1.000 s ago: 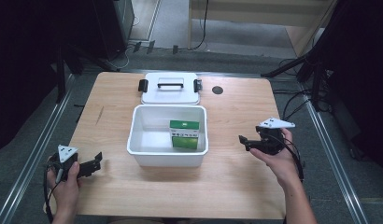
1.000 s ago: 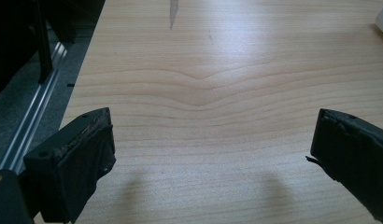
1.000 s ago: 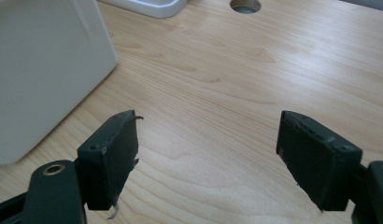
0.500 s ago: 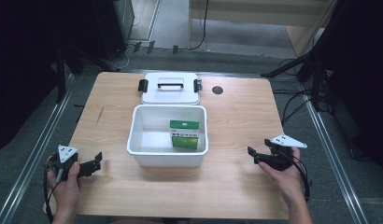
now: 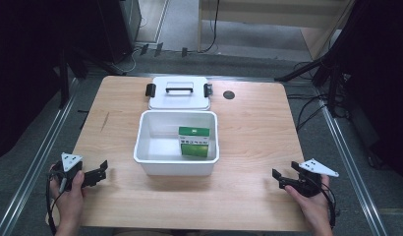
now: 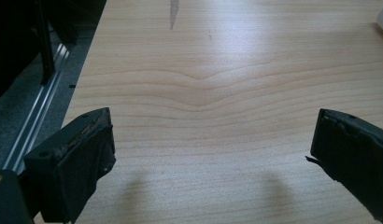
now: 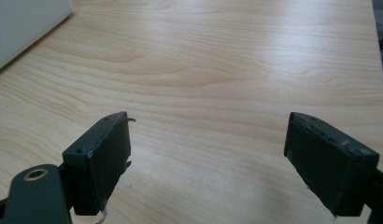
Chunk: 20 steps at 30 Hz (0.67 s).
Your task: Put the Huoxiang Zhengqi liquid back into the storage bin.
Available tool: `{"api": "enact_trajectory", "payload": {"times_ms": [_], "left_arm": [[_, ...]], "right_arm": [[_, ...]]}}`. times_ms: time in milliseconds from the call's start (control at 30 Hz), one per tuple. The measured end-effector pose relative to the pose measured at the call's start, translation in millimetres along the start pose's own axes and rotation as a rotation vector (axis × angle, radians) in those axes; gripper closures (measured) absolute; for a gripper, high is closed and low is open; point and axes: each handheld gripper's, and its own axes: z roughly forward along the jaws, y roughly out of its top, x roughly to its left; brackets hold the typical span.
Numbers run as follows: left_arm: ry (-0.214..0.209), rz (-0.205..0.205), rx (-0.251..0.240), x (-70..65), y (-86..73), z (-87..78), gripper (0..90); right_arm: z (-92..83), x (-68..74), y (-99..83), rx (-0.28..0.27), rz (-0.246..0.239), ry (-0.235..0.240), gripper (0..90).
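Wooden and pale, the desk (image 5: 248,123) stands among dark stands and cables, with grey floor around it. At the middle of the frame in the high view sits an open white bin (image 5: 176,143), and a green-and-white box (image 5: 193,141) stands inside it against its right wall. Just above the bin, at the upper centre of the frame, lies the white lid (image 5: 179,93) with its dark handle and two black clips, flat on the desk and touching or nearly touching the bin's far rim.

Both tools rest low at the near edge, well apart from the bin: the left tool (image 5: 100,171) at the lower left of the frame, the right tool (image 5: 279,178) at the lower right, each pointing inward toward the bin. Neither is clearly nearer to the lid, which lies beyond the bin from both.

The left tool's jaws stand wide apart over bare wood, holding nothing. The right tool's jaws have just been opening and are also wide apart and empty, touching nothing.
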Motion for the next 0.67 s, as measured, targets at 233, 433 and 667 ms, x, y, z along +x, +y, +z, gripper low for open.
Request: {"api": "enact_trajectory", "payload": {"times_ms": [233,433,667], "left_arm": [[0.001,0.001,-0.002,-0.3,-0.1,0.1,0.5],[-0.003,0.007,0.003,-0.5,-0.1,0.1,0.5],[0.000,0.005,0.003,-0.6,-0.1,0.3,0.5]], "right_arm": [[-12.6,-1.6,-15.7,-0.029,0.016,-0.024,14.6],[-17.5,0.9,-23.2,-0.053,0.026,-0.042,14.1],[-18.2,5.5,-24.9,-0.066,0.041,-0.043,13.4]]}}
